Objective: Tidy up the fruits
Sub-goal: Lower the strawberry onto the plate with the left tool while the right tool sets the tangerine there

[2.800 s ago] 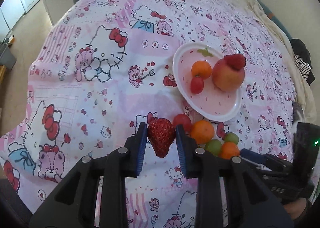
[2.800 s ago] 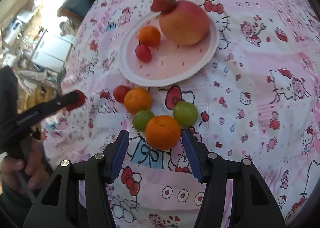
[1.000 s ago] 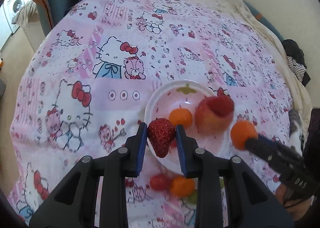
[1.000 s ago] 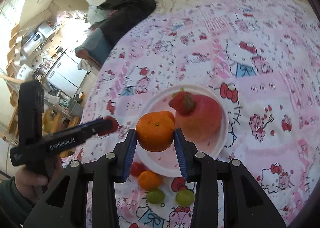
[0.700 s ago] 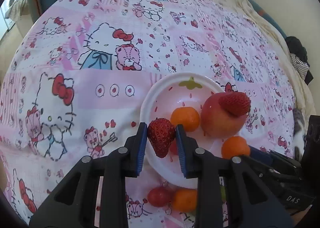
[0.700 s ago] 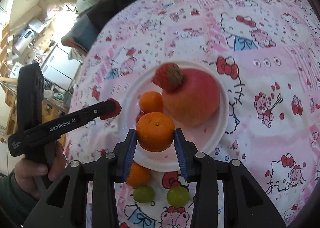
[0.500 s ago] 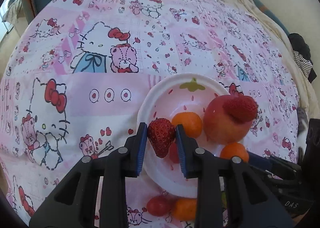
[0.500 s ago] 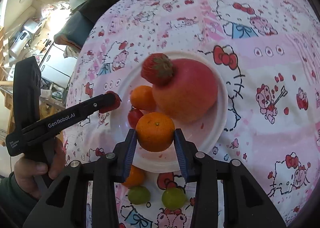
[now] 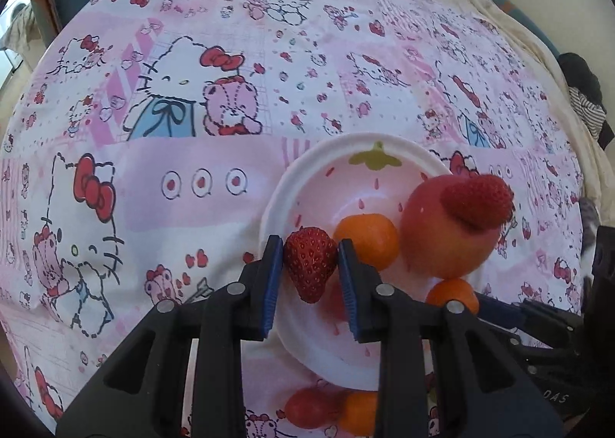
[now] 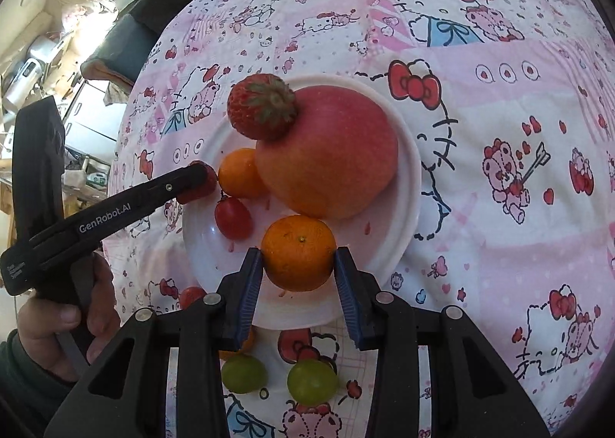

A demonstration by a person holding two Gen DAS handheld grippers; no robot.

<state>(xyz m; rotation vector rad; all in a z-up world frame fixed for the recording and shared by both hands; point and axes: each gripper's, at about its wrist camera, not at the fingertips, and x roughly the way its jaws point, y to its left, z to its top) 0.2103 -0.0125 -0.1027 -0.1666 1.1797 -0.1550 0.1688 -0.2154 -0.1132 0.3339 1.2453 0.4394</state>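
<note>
Left wrist view: left gripper [image 9: 310,268] fingers narrowly parted, clamping a strawberry [image 9: 309,263] above the plate [image 9: 280,199] rim. Right wrist view: right gripper [image 10: 298,276] fingers wider, gripping a mandarin [image 10: 298,252] over the plate, beside the apple [image 10: 326,153].

Plate [image 10: 411,184]: far half blocked by the apple [image 10: 326,153] with a strawberry [image 10: 261,107] atop, a tangerine [image 10: 240,174] and a cherry tomato [image 10: 232,217] alongside. Near rim area bare. Two green grapes [image 10: 311,380] lie on the cloth [image 10: 519,226] just before the plate; cloth to its right open.
</note>
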